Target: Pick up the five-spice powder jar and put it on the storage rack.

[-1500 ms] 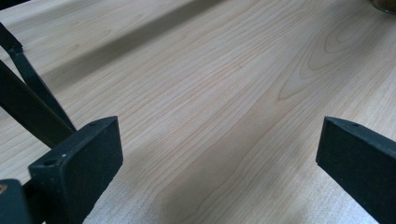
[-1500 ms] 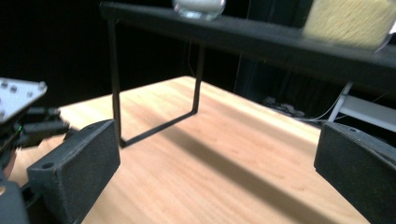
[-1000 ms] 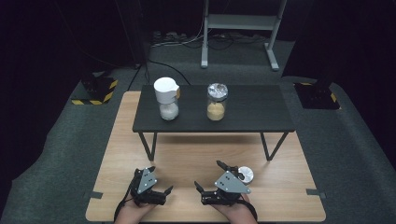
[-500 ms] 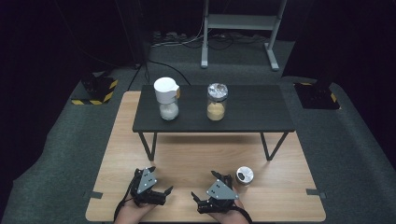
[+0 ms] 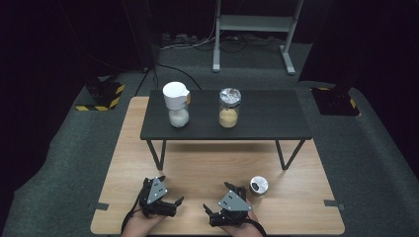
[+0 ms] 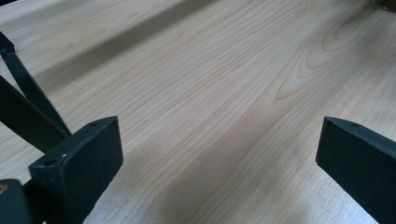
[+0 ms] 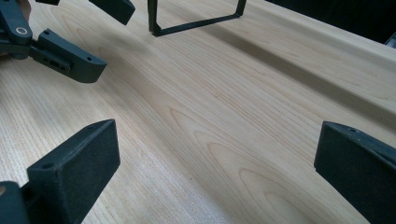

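Note:
My left gripper point(image 5: 173, 188) rests low over the wooden table point(image 5: 197, 163) near its front edge, jaws wide open and nothing between them point(image 6: 219, 140). My right gripper point(image 5: 215, 196) sits beside it to the right, also open and empty point(image 7: 217, 140), and it faces the left gripper point(image 7: 65, 56). A small round silver lid point(image 5: 258, 185) lies on the wood just right of the right gripper, apart from it. On the low black table point(image 5: 267, 118) stand a jar with a white top point(image 5: 176, 104) and a foil-capped jar point(image 5: 229, 107) holding tan powder.
The black table's thin legs point(image 5: 157, 154) stand on the wood ahead of both grippers; one leg frame point(image 7: 196, 21) is in the right gripper view. Grey carpet surrounds the wooden table. A metal stand point(image 5: 252, 29) and cables lie at the back.
My right gripper has drawn left and back toward the front edge, away from the silver lid, which stayed in place. The left gripper has hardly moved.

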Tool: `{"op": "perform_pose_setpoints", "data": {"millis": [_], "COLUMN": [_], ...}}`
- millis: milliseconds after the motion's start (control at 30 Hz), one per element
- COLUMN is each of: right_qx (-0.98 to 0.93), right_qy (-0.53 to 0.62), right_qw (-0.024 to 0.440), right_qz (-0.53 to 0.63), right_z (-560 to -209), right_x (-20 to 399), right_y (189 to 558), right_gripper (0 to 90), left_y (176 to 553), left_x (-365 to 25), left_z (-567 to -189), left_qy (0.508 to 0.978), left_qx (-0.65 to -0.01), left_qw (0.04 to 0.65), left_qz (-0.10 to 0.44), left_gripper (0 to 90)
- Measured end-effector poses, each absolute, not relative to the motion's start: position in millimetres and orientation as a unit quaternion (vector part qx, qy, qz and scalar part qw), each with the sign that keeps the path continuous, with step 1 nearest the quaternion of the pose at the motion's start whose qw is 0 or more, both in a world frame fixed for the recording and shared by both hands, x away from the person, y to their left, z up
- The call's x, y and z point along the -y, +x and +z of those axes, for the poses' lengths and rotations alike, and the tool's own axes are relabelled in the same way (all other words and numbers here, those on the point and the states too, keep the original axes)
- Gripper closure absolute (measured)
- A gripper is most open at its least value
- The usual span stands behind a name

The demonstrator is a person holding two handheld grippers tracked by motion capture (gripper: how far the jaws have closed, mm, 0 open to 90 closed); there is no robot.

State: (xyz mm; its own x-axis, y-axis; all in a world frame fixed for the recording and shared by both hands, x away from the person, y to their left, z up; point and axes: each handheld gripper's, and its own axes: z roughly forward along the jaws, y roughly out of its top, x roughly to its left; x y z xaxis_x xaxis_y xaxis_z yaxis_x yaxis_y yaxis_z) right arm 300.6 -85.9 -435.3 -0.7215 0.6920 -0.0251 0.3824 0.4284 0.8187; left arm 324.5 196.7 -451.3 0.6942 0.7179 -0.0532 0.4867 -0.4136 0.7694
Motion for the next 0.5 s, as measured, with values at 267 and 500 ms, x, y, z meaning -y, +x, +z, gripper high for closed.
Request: {"op": "perform_pose_setpoints", "data": {"millis": [267,500], "right_qx": [-0.824,-0.820], "right_qy": [0.323,0.320], "right_qw": [0.181,0.179], "right_qz": [0.429,0.440], "right_z": [-435.1,-434.6], "right_x": [86.4,87.4], "right_y": [299.8,299.3], "right_gripper": [0.0,0.0], "left_y": [323.2,322.8], "left_x": [-196.8,-195.4], "left_z": [-450.9,-450.9], "left_qy": [0.828,0.831], "left_qx": [-0.359,-0.357], "left_qw": [0.404,0.399], "left_qz": [0.147,0.151], "left_gripper": [1.0,1.0]}}
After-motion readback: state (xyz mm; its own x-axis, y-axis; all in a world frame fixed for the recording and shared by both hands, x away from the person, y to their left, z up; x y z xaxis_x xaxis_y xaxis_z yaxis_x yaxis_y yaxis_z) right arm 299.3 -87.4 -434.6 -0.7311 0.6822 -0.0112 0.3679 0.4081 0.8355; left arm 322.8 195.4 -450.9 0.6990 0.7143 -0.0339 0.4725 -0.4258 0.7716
